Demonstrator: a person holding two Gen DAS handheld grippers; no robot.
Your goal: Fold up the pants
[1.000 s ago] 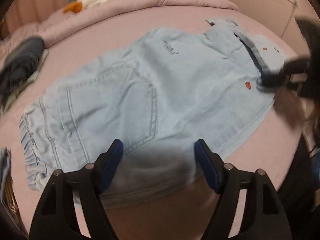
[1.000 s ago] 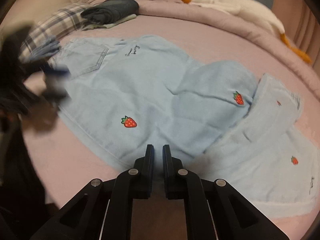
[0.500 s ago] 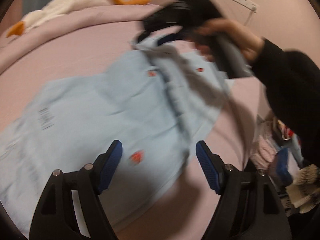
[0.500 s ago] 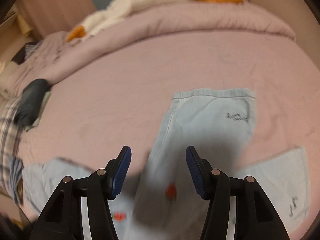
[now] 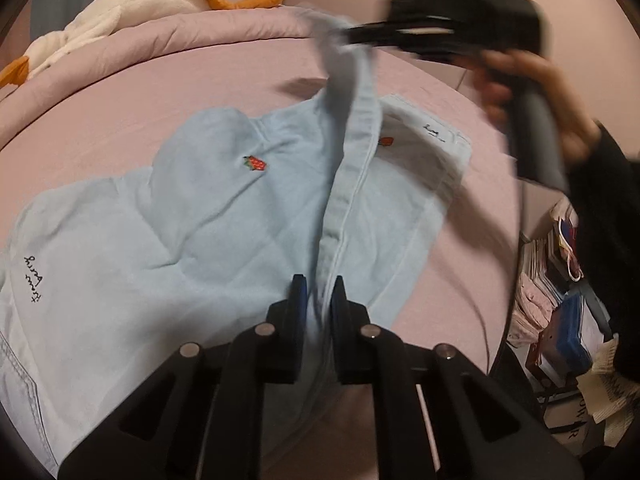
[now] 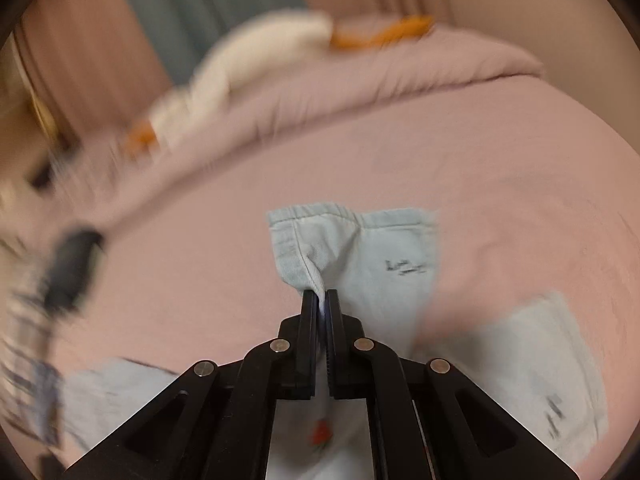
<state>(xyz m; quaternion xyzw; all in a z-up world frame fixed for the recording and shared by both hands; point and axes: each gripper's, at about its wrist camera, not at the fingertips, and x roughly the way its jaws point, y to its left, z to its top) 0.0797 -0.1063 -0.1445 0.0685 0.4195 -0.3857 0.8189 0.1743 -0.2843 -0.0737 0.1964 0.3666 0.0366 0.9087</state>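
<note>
Pants (image 5: 208, 216) in pale blue denim, dotted with small strawberries, lie spread across a pink bed (image 5: 120, 112), one seam ridge pulled up between two tools. The left hand-held gripper (image 5: 318, 292) is clamped on the near end of that ridge, jaws nearly together on the cloth. The right hand-held gripper (image 6: 320, 300), gripped by a person's hand (image 5: 532, 92), pinches the raised far corner of the fabric. A white plush goose (image 5: 120, 12) rests along the bed's far edge.
</note>
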